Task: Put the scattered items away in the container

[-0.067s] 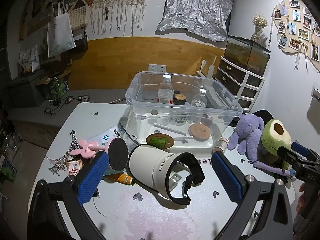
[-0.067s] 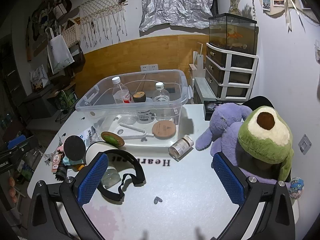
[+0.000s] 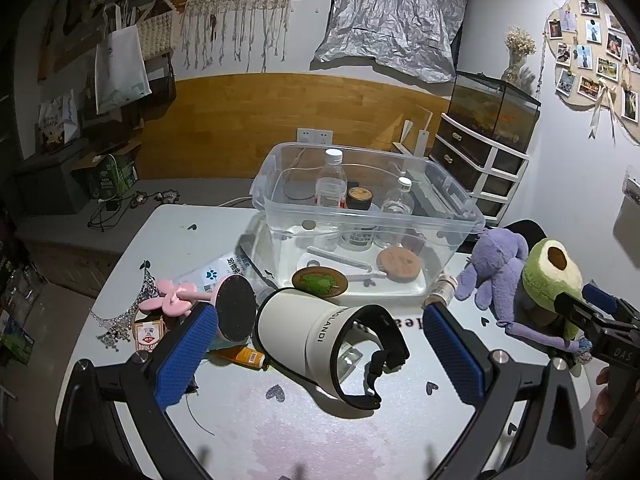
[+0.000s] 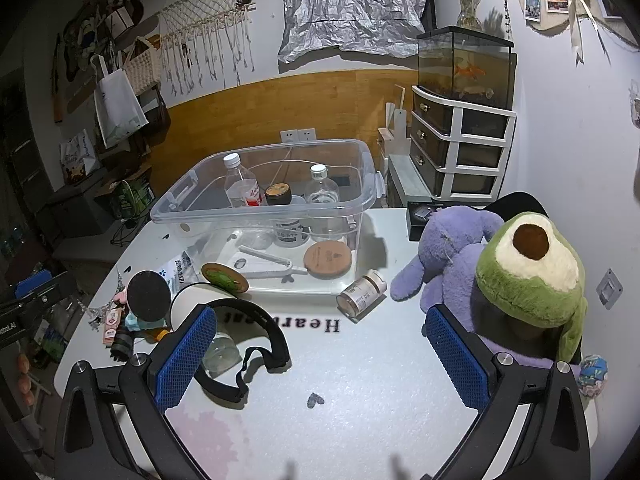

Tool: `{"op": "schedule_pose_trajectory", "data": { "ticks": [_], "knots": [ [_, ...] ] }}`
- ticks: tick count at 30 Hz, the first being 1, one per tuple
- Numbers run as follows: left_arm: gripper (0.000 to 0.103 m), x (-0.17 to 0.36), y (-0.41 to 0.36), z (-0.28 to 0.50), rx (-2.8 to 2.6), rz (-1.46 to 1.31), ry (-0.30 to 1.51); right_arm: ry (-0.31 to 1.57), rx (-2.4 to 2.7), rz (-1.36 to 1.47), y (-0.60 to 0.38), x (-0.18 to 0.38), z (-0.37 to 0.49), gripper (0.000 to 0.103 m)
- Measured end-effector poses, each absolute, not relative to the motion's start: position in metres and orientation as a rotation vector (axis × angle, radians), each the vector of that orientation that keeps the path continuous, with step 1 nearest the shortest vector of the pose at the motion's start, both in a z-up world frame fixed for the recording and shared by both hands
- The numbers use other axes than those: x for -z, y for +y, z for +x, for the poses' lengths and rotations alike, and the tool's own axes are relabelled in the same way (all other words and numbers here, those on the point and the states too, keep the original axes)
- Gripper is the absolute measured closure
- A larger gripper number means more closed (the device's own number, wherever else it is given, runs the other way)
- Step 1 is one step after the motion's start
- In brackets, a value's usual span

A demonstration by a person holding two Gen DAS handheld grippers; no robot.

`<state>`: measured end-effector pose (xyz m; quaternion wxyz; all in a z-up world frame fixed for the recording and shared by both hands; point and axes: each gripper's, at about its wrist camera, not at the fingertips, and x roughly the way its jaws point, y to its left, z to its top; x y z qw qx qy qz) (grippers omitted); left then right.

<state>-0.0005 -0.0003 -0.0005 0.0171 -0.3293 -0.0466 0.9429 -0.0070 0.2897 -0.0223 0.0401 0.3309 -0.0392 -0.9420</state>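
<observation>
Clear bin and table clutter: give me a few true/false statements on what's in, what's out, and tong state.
1. Both tongs, left and right, are open and hold nothing. True.
2. The white tumbler stands upright. False: it lies on its side on the table.
3. The small pill bottle is inside the clear bin. False: it lies on the table beside the bin.
4. Two clear bottles stand in the bin. True.
5. The purple plush sits next to the green avocado plush. True.

Dim room, white walls above a wood-panelled band point(image 3: 256, 120). A crumpled silver sheet point(image 3: 392, 20) and macramé hanging point(image 3: 236, 12) hang on the wall. A fish tank point(image 4: 464, 64) tops a drawer unit point(image 4: 460, 148) beside the white table point(image 4: 360, 380).
</observation>
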Motion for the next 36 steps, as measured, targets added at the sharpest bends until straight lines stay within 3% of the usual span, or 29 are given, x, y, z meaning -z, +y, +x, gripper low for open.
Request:
{"op": "schedule_pose_trajectory", "data": {
  "ticks": [36],
  "knots": [
    [0.0, 0.014, -0.01, 0.004, -2.932, -1.061, -0.173, -0.159, 2.82, 1.098, 0.281, 0.036, -0.013, 0.0]
  ]
}}
